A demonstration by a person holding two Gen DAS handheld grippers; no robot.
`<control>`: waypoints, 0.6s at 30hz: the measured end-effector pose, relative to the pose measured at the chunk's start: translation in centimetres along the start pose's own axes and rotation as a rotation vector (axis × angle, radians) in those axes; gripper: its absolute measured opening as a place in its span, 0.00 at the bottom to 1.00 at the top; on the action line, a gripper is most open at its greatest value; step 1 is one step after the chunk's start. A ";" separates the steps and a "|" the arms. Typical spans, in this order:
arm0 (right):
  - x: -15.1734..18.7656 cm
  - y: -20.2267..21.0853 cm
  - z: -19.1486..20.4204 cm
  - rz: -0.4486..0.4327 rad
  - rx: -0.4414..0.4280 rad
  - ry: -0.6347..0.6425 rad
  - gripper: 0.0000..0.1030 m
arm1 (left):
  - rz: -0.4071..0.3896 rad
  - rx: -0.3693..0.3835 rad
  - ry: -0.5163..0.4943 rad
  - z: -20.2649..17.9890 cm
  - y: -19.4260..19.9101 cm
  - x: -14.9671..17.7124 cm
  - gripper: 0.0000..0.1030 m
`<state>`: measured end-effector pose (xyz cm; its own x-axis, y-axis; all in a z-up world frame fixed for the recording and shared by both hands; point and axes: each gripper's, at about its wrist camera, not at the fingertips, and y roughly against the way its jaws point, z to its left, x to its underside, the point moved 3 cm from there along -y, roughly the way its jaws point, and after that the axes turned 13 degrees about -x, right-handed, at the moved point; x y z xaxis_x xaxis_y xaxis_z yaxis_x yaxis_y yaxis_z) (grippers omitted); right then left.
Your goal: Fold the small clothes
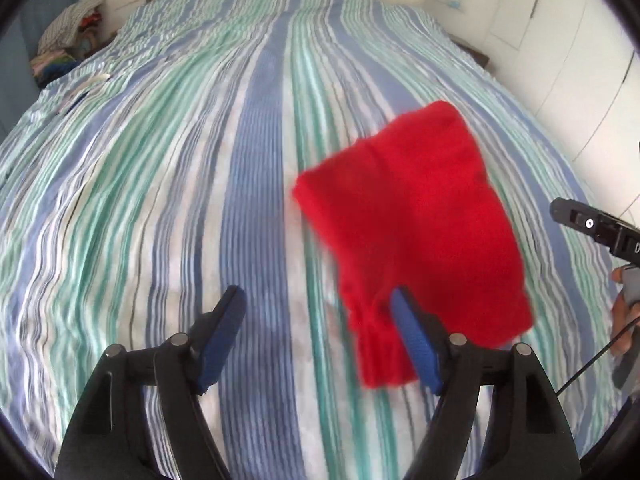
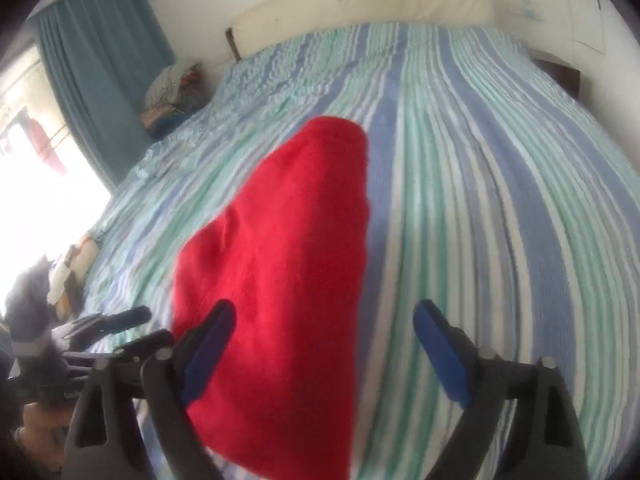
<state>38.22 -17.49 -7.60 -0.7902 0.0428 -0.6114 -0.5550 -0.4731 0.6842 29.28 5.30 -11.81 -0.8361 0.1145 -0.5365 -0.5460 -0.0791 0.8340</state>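
Roughly, as seen:
Surface: striped bedspread (image 1: 256, 184) in blue, green and white, covering the whole bed
Task item: red garment (image 1: 416, 224), folded into a compact wedge, blurred in both views; whether it rests flat on the spread cannot be told
Left gripper (image 1: 318, 300): jaws spread, blue pads apart; red cloth overlaps the right-hand pad but is not pinched
Right gripper (image 2: 326, 314): jaws spread wide; red garment (image 2: 288, 280) lies between and past the left-hand pad, no squeeze visible
Person: hand (image 1: 624, 316) at right edge of left view
Background: clothes pile (image 1: 68, 40) at far left, teal curtain (image 2: 100, 68), cream headboard (image 2: 360, 4)
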 end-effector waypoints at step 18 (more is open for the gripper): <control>19.3 17.8 3.0 0.009 0.158 0.074 0.99 | -0.167 -0.227 0.018 -2.9 19.7 9.8 0.98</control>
<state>12.30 -22.45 -5.97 -0.7770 -0.0286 -0.6288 -0.5868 -0.3287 0.7400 10.18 1.96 -1.06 -0.7331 0.1270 -0.6681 -0.6727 -0.2804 0.6847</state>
